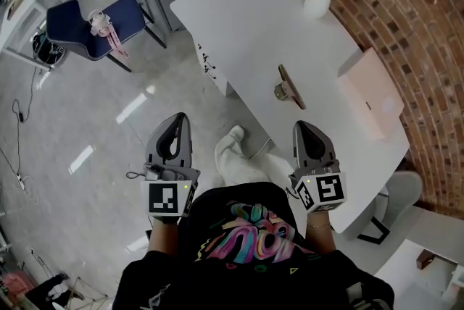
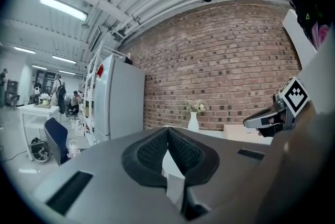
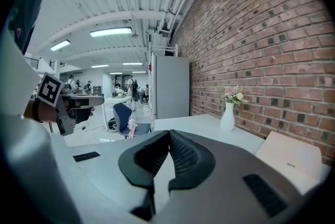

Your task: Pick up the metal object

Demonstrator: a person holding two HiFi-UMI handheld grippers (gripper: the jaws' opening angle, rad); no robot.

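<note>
The metal object [image 1: 288,88], a slim brownish bar with a round shiny part at its near end, lies on the white table [image 1: 246,19] near the table's front edge. My right gripper [image 1: 299,126] hovers just short of it, over that edge, shut and empty. My left gripper [image 1: 178,117] hangs over the floor to the left of the table, also shut with nothing in it. In the left gripper view its pads [image 2: 167,130] meet at the tip. The right gripper view shows the same for its pads [image 3: 169,133]. The jaws hide the metal object in both gripper views.
A white vase [image 1: 319,0] with flowers stands at the table's far end by the brick wall. A pale pink box [image 1: 371,95] lies right of the metal object. A blue chair [image 1: 94,27] stands on the floor at far left. A white stool [image 1: 400,191] is beside the table.
</note>
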